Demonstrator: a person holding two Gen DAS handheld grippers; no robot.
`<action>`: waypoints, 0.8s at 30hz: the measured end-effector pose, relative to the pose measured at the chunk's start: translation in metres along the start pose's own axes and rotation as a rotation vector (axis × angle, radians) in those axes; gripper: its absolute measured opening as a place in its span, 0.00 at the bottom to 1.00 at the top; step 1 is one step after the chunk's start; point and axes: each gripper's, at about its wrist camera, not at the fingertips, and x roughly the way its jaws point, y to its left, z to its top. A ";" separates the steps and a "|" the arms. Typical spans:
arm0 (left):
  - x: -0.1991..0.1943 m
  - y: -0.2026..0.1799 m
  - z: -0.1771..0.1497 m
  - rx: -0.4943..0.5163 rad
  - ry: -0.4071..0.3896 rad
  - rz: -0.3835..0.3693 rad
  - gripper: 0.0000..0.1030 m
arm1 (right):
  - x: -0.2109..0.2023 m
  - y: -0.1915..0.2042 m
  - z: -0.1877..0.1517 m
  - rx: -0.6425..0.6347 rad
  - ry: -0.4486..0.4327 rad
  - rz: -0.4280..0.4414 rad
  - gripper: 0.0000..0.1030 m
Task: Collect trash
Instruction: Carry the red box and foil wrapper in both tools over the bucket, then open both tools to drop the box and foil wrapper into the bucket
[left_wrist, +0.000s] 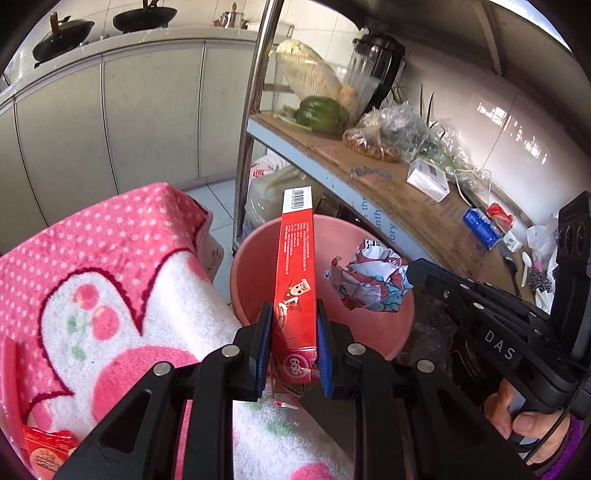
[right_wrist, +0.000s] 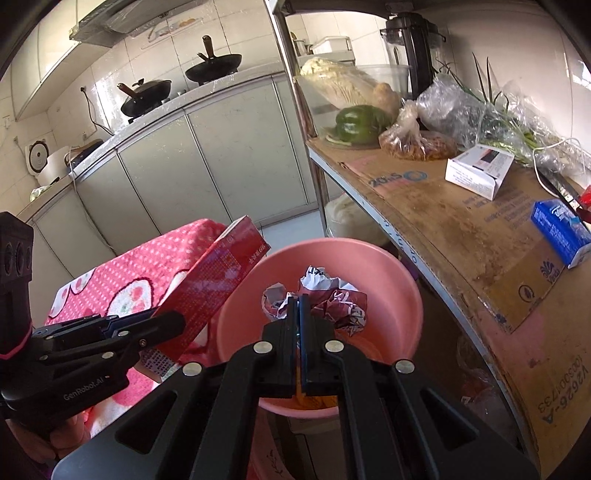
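One pink towel (left_wrist: 110, 288) fills the lower left; one pink basin (right_wrist: 402, 295) sits centre. One red box (left_wrist: 295, 273) is clamped in the left gripper (left_wrist: 294, 343) over the basin's rim. One crumpled wrapper (right_wrist: 332, 295) is pinched by the fully closed right gripper (right_wrist: 299, 306) above the basin.

A: Your left gripper (left_wrist: 294, 325) is black plastic, with blue ribbed pads (left_wrist: 261, 356) and round silver screws (left_wrist: 232, 350) on the linkage.

B: And the right gripper (right_wrist: 299, 306)?

A: The same black frame and silver screws. On its side you can read the white letters "DAS". The left one has "GenRobot.AI" on its body and a pink band near the handle.

B: What do you wear?

A: A purple sleeve (left_wrist: 570, 448) at your right hand (left_wrist: 524, 424), and a thin black cable runs there.
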 end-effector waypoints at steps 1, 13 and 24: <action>0.004 -0.001 -0.001 -0.001 0.008 0.001 0.20 | 0.002 -0.002 -0.001 0.001 0.004 -0.004 0.01; 0.020 -0.004 0.003 -0.052 0.035 -0.034 0.24 | 0.018 -0.008 -0.009 0.013 0.044 -0.017 0.02; 0.002 0.000 0.005 -0.081 -0.003 -0.059 0.28 | 0.017 -0.007 -0.012 0.031 0.067 -0.004 0.28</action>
